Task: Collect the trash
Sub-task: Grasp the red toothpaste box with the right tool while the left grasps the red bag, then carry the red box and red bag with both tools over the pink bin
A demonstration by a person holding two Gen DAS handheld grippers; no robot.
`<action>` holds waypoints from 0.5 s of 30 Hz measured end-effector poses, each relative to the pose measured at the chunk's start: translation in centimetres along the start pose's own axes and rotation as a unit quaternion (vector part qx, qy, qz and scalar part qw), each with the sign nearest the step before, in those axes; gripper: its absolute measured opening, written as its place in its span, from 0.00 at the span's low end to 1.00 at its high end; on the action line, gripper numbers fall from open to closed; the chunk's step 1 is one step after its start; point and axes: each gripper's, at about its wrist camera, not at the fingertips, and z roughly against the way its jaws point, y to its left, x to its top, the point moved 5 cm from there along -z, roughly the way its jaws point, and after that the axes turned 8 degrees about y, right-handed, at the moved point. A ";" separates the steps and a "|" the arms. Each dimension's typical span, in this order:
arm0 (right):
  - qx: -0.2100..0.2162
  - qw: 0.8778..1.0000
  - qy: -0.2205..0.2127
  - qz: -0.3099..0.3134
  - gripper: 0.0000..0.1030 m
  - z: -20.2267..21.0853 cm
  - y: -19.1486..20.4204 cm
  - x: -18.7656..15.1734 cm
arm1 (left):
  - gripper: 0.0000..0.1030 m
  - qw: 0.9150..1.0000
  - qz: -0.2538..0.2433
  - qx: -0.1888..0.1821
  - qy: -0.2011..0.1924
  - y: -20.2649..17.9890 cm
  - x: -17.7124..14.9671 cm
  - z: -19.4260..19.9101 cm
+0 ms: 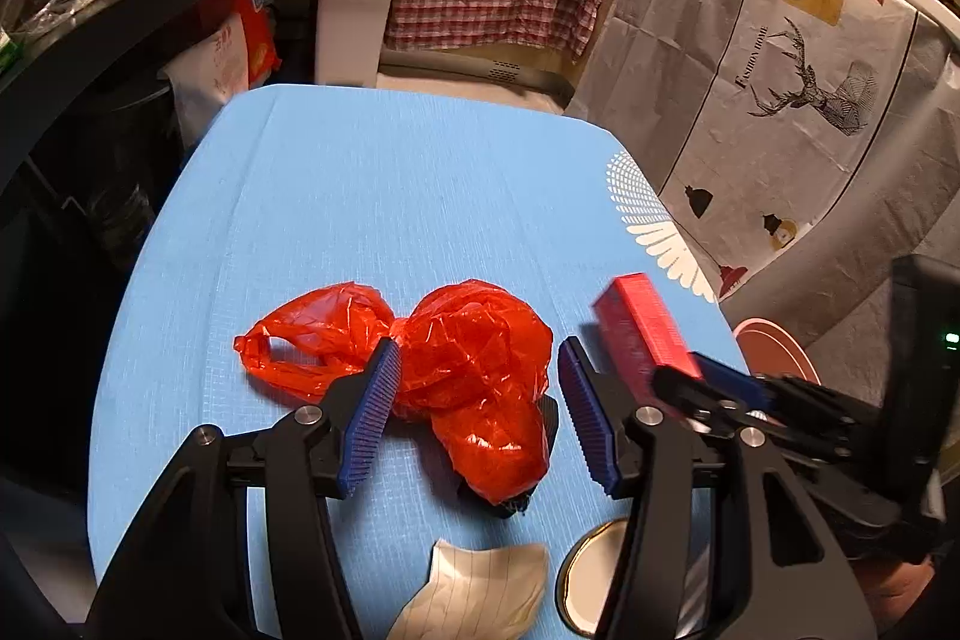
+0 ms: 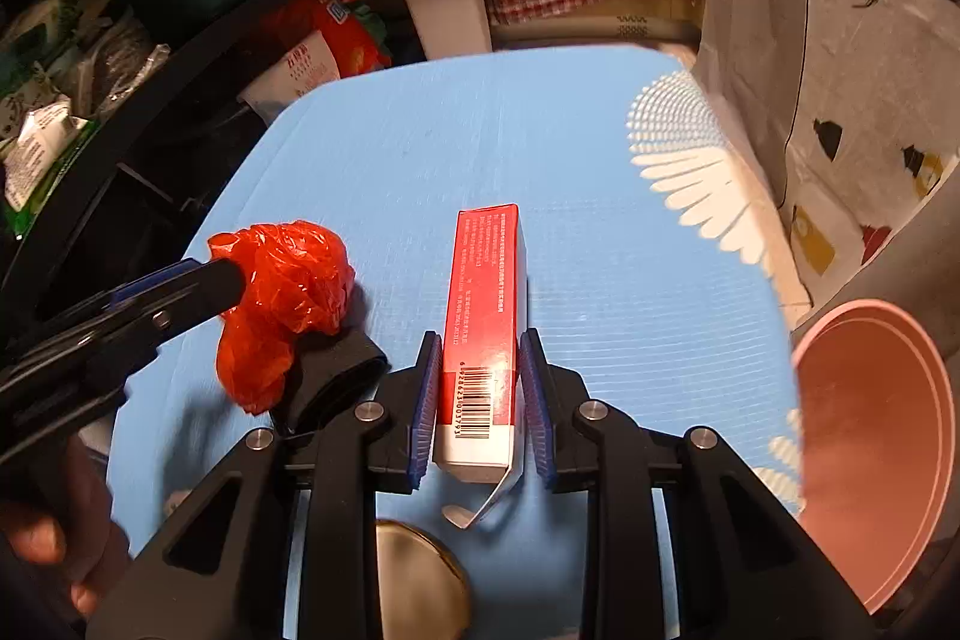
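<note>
While the box (image 2: 483, 334) is pinched by the right hand-held gripper (image 2: 480, 400), the bag (image 1: 474, 376) could be snagged by the spread left hand-held gripper (image 1: 477, 415).

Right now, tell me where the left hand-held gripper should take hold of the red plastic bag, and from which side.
Grip the red plastic bag at its twisted neck, between the bulging body and the loose handles. It is the narrowest, firmest part. Come from the near side, pads either side; the left hand-held gripper stands open, astride the wide body, which would probably crumple and slip.
</note>
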 end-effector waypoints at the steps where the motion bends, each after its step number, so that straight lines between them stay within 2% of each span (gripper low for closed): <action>1: 0.000 1.000 -0.004 0.006 0.26 0.5 -0.3 0.0 | 0.52 1.000 -0.001 0.000 0.000 -0.1 0.0 -0.1; 2: 0.001 1.000 -0.006 0.009 0.26 0.8 -0.4 -0.1 | 0.52 1.000 -0.003 0.001 0.003 -0.3 0.0 -0.3; 4: 0.007 1.000 -0.009 0.019 0.26 1.6 -0.8 -0.3 | 0.44 1.000 -0.012 0.013 0.002 -0.5 -0.1 -0.4; 6: 0.009 1.000 -0.013 0.024 0.26 2.3 -1.2 -0.5 | 0.26 1.000 -0.017 0.016 0.000 -0.5 -0.2 -0.4; 9: 0.010 0.999 -0.017 0.028 0.26 3.5 -2.0 -0.9 | 0.14 0.999 -0.021 0.025 0.001 -0.5 -0.2 -0.2; 15: 0.008 0.998 -0.035 0.042 0.26 7.0 -3.4 -1.6 | 0.09 0.998 -0.038 0.042 -0.024 -1.6 0.1 1.6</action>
